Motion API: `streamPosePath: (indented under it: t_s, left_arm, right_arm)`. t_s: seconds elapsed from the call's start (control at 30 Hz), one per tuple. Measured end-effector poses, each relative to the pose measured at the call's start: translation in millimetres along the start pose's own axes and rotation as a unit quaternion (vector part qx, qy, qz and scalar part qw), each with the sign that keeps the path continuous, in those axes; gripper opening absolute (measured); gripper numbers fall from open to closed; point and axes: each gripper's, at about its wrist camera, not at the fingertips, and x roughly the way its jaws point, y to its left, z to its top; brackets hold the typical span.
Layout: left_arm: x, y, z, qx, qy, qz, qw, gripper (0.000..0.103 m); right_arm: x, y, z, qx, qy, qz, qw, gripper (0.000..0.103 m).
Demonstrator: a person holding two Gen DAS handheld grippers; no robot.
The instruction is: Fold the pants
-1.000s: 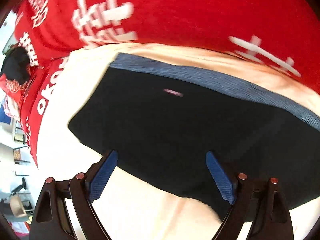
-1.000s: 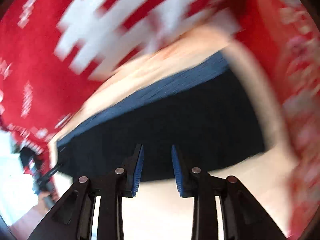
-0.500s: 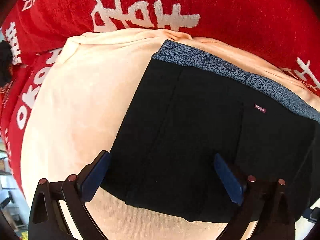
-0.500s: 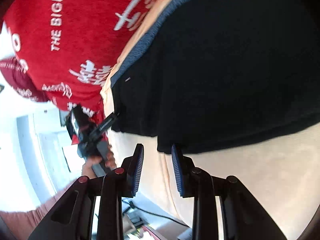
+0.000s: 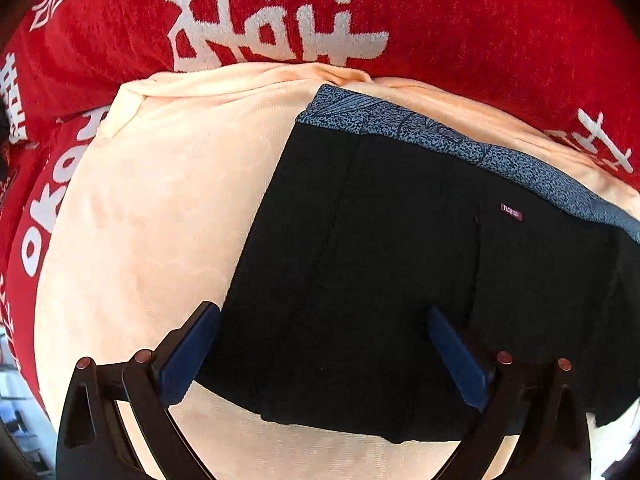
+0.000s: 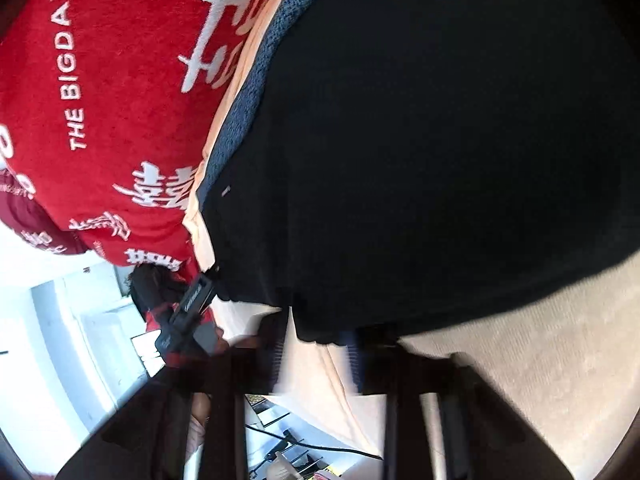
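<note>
Black pants (image 5: pixel 380 280) with a blue-grey speckled waistband (image 5: pixel 460 148) lie flat on a peach cloth (image 5: pixel 160 220). My left gripper (image 5: pixel 320 316) hovers wide open over their near left corner: the left pad is just off the side edge, the right pad over the black fabric. In the right wrist view the pants (image 6: pixel 440 160) fill the upper right. My right gripper (image 6: pixel 316 340) sits at their near hem with blurred fingers. Its jaws are closing, with a corner of the hem between the tips and a gap still showing.
A red blanket (image 5: pixel 480 20) with white lettering lies beyond the peach cloth and also fills the upper left of the right wrist view (image 6: pixel 100 80). There the left gripper's body (image 6: pixel 188 312) and a hand show by the pants' far corner. Below lies a bright floor with cables.
The left view slid left along the pants to their corner and its jaws widened. The right gripper swung in to the hem, and its fingers now look blurred.
</note>
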Motion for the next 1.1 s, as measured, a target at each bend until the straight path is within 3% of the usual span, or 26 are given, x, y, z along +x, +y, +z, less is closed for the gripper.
streamPosePath:
  t_s: [0.1, 0.2, 0.3, 0.37, 0.43, 0.53, 0.6, 0.63, 0.73, 0.77, 0.83, 0.87, 1.0, 1.1]
  left_arm:
    - [2.6, 5.1, -1.1, 0.001, -0.004, -0.009, 0.9999, 0.103]
    - [-1.3, 3.0, -1.0, 0.004, -0.003, 0.002, 1.0000, 0.103]
    - [-15.9, -3.9, -3.3, 0.013, 0.008, 0.028, 0.9995, 0.103]
    - [-36.4, -17.8, -5.4, 0.022, -0.002, 0.018, 0.9996, 0.103]
    - [-57.2, -45.5, -8.8, 0.035, -0.015, -0.008, 0.9993, 0.103]
    - [-63.0, -98.5, -10.6, 0.045, -0.012, -0.061, 0.9970, 0.103]
    - [-55.1, -139.0, -13.1, 0.049, -0.001, -0.092, 0.9946, 0.103]
    - [-49.0, -159.4, -16.9, 0.053, 0.004, -0.097, 0.9939, 0.103]
    - [-29.7, -200.2, -37.9, 0.083, 0.032, -0.095, 0.9915, 0.103]
    - [-21.6, -210.7, -51.9, 0.103, 0.042, -0.081, 0.9905, 0.103]
    - [-27.4, -212.5, -67.2, 0.104, 0.002, -0.072, 0.9920, 0.103]
    - [-28.4, -213.9, -68.9, 0.112, 0.002, -0.066, 0.9915, 0.103]
    - [-35.9, -221.5, -55.7, 0.117, 0.026, -0.038, 0.9920, 0.103]
    - [-49.9, -233.0, -42.3, 0.123, 0.018, -0.036, 0.9916, 0.103]
  right_arm:
    - [-11.0, 14.6, -11.2, -0.043, -0.004, -0.029, 0.999, 0.010]
    - [2.0, -9.3, -23.5, -0.035, 0.005, -0.084, 0.996, 0.007]
    - [0.9, -21.2, -30.2, -0.010, 0.013, -0.072, 0.997, 0.005]
    - [-11.0, -15.5, -35.7, -0.037, 0.035, -0.120, 0.991, 0.010]
    - [-30.1, -6.9, -35.9, -0.065, 0.034, -0.148, 0.986, 0.010]
    - [-67.2, 18.0, -17.2, -0.138, -0.010, -0.200, 0.970, 0.010]
    - [-79.4, 29.7, 3.9, -0.172, -0.037, -0.228, 0.958, 0.019]
    - [-81.7, 31.1, 13.9, -0.179, -0.044, -0.245, 0.952, 0.033]
    - [-77.3, 26.5, 30.3, -0.206, -0.050, -0.284, 0.935, 0.039]
    - [-73.1, 16.7, 29.5, -0.198, -0.040, -0.294, 0.934, 0.038]
    - [-77.8, 2.3, 19.6, -0.184, -0.061, -0.272, 0.943, 0.037]
    - [-79.7, 0.1, 15.5, -0.181, -0.063, -0.271, 0.943, 0.035]
    - [-92.7, -11.4, 5.8, -0.143, -0.056, -0.255, 0.955, 0.035]
    - [-121.2, -22.4, 0.8, -0.129, -0.078, -0.247, 0.957, 0.036]
